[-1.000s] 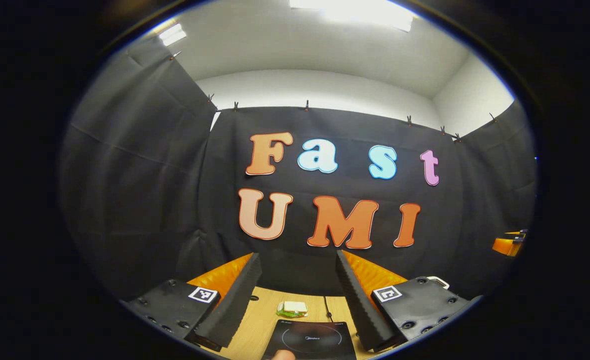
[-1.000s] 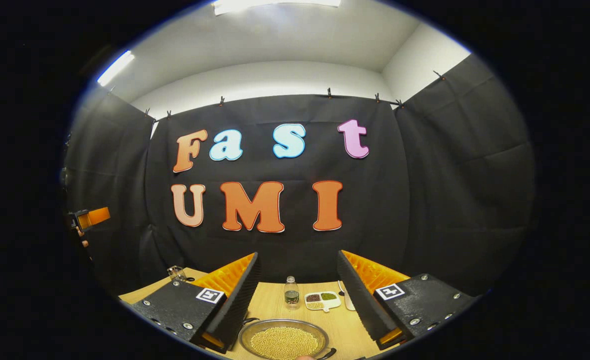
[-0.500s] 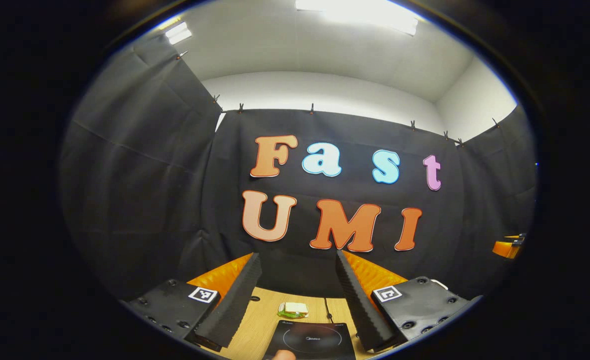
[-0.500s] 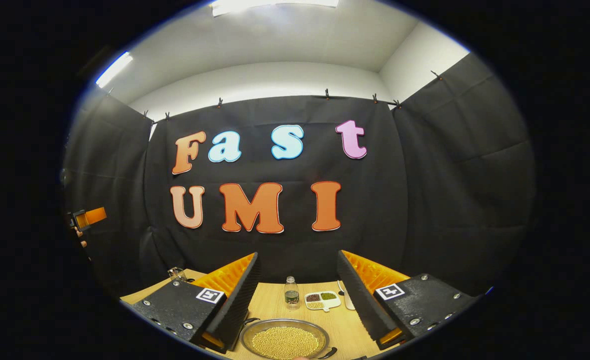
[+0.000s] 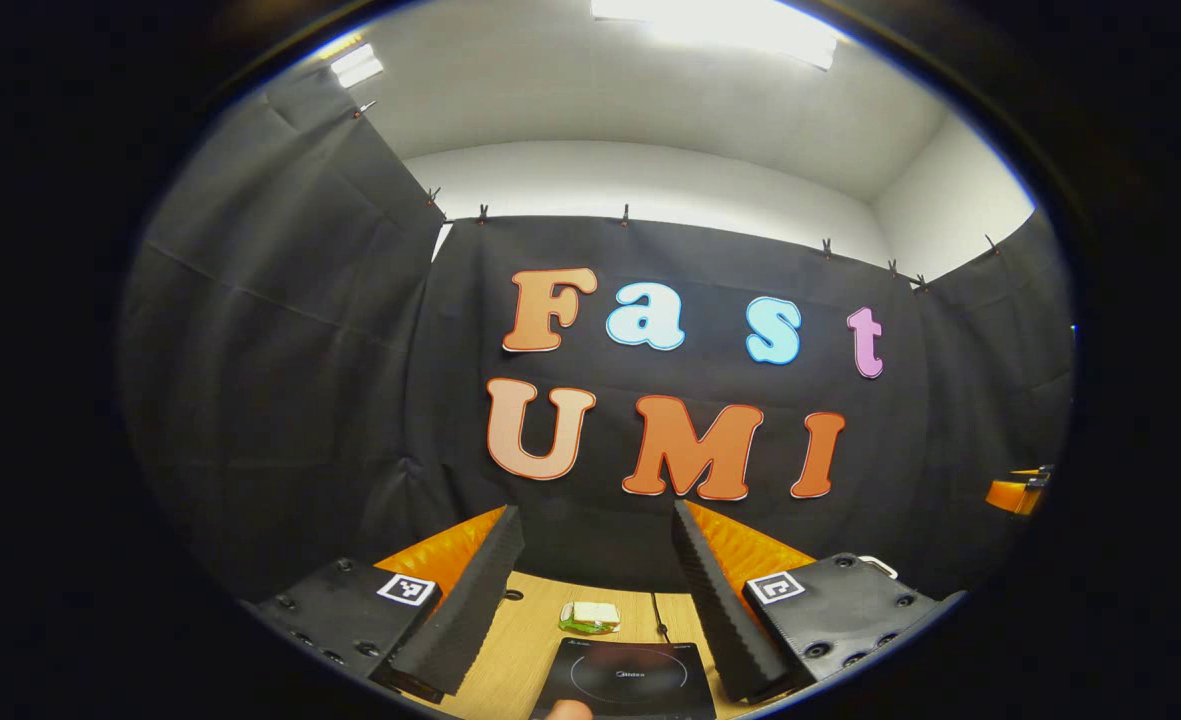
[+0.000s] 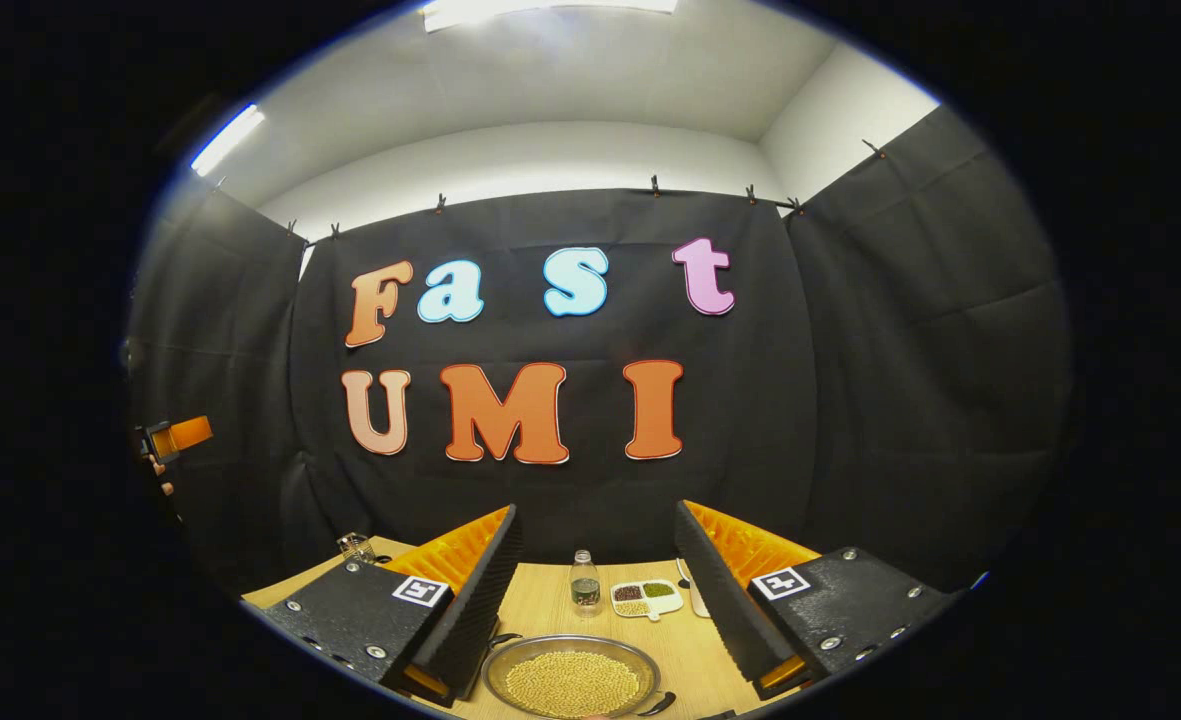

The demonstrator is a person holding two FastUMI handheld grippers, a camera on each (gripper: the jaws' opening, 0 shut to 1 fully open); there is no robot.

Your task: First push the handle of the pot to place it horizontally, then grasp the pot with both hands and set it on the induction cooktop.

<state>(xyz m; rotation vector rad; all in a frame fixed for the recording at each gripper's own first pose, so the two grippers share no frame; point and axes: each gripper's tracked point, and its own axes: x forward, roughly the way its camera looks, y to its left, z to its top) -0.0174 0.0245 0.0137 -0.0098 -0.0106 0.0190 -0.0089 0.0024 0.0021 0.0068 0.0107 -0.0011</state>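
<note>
Both grippers are held level above the table [image 6: 550, 610], aimed at the back wall, with jaws wide and holding nothing. In the left gripper view, the left gripper [image 5: 596, 590] hangs over the cooktop [image 5: 626, 680], with a small green-and-white packet [image 5: 590, 617] beyond it. In the right gripper view, the right gripper [image 6: 596, 590] hangs over the pot [image 6: 570, 680], which is full of yellow beans and sits on the table; behind it stand a bottle [image 6: 584, 582] and a sorted dish [image 6: 645, 597].
</note>
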